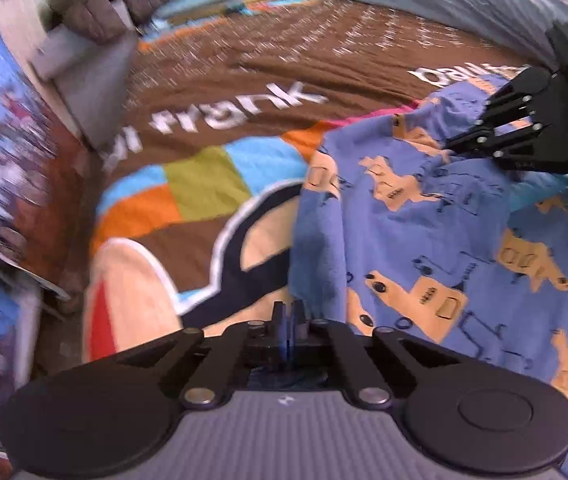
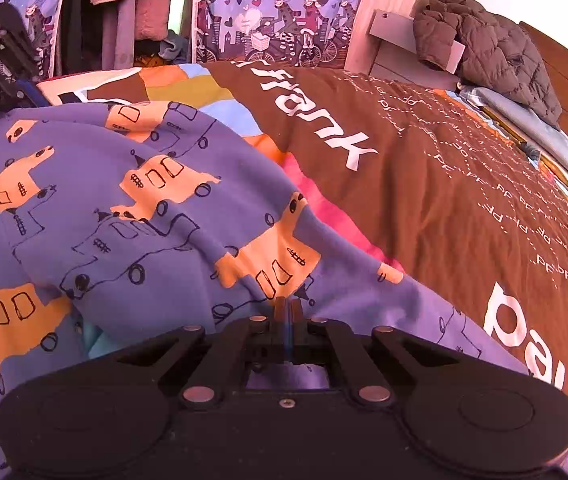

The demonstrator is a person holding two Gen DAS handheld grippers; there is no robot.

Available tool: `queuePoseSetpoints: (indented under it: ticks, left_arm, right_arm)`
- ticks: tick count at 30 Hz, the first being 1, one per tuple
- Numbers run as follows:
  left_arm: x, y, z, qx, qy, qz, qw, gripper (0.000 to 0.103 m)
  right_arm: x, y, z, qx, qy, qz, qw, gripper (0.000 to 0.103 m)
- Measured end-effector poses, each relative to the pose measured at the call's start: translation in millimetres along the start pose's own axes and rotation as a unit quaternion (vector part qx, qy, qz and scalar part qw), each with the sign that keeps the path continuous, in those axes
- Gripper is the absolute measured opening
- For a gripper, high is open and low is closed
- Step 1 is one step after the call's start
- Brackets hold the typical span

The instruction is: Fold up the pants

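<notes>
Pants [image 2: 131, 208]: draped on bed [image 2: 424, 184], both claws, left [image 1: 288, 312] and right [image 2: 288, 308], pinching fabric; mid-fold, next carry edge toward 12 o'clock.

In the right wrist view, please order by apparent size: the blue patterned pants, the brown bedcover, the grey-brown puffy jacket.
1-2. Blue patterned pants and brown bedcover: similar; pants lie nearer, so unsure.
3. Grey-brown puffy jacket: smallest, but farthest.

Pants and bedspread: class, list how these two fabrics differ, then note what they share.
The pants are blue with orange car prints; the bedspread is mostly brown with white lettering and coloured blocks. The pants lie bunched and wrinkled; the bedspread lies spread fairly flat. The pants sit on top; the bedspread lies underneath. Both are soft printed cloth.
</notes>
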State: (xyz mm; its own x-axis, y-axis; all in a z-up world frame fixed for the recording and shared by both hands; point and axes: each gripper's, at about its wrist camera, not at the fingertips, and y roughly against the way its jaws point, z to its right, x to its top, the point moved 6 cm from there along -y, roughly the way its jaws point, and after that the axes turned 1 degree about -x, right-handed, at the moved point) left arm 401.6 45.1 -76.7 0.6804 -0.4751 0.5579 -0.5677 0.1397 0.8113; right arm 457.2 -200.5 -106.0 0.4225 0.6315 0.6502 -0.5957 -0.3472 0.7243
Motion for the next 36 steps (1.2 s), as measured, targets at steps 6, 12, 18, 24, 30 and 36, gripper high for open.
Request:
queuePoseSetpoints:
  ticks: [6,12,18,24,30,36]
  left_arm:
    - [1.4,11.8,-27.3,0.143,0.051,0.029,0.9881,0.0]
    - [-2.4,8.8,-63.2,0.183,0.083,0.014,0.9796,0.0]
    - [25.4,10.9,-77.4,0.084,0.142,0.094,0.9818,0.046]
    - [52.4,-27.7,-50.0,-0.083,0.092,0.066,0.9901,0.058]
    - [45.5,-60.0,-38.2,-0.04,0.02,0.002,0.999,0.058]
    - [42.2,-47.6,-43.6,-0.031,0.028,0.007,0.9991,0.074]
  right_arm:
    - [1.4,-0.4,-2.9,-0.008,0.011,-0.007,1.0,0.0]
    - [13.1,-1.4,6.2,0.0,-0.002,-0.015,1.0,0.01]
    - [46.1,-11.8,28.4,0.033,-0.038,0.013,0.999,0.041]
    - [88.0,-33.2,31.5,0.102,-0.062,0.022,0.993,0.06]
    - [90.1,-73.7,5.8,0.1,-0.004,-0.06,0.993,0.042]
    - [91.9,-39.1,-12.3,0.054,0.04,-0.001,0.998,0.0]
